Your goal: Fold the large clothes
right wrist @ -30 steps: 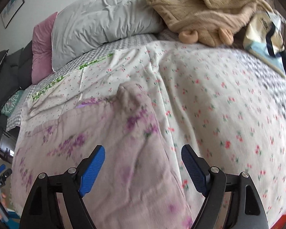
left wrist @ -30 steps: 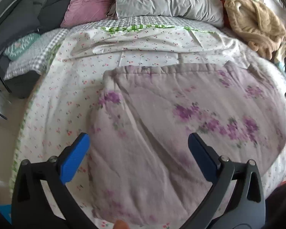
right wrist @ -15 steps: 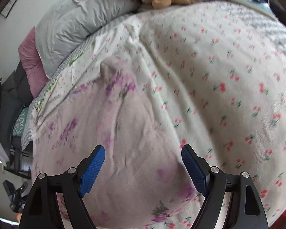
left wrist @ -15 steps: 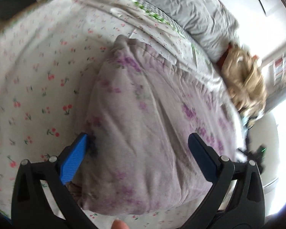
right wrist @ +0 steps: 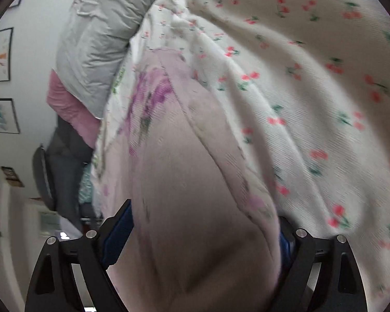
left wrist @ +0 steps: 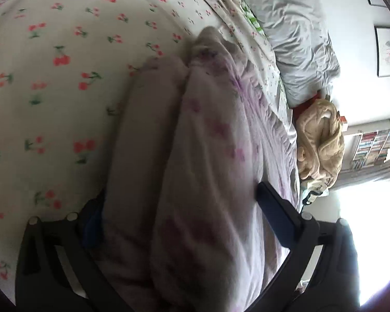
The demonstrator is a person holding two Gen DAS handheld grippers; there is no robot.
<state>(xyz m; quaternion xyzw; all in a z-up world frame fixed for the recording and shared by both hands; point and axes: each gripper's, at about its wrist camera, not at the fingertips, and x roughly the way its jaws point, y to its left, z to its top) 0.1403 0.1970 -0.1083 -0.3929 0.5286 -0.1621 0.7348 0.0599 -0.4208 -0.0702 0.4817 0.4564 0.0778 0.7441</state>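
Your left gripper (left wrist: 179,208) is spread wide around the end of the folded quilt (left wrist: 208,140), whose pale lilac layers bulge up between the fingers. One blue pad (left wrist: 92,223) sits low against the quilt's side by the sheet (left wrist: 52,83), and the other finger (left wrist: 275,213) lies on the far side toward the window. You cannot tell from this view whether the pads press in or only flank the cloth.

Your right gripper (right wrist: 202,223) straddles the quilt (right wrist: 184,171) at its other end. Its jaws have just been opening wider, with the quilt between them and filling the gap, both pads (right wrist: 118,230) half hidden by cloth.

The quilt lies on the bed, on the cherry-print sheet (right wrist: 312,83), stretching toward the grey pillow (left wrist: 296,33). A tan plush heap (left wrist: 319,145) sits beyond it.
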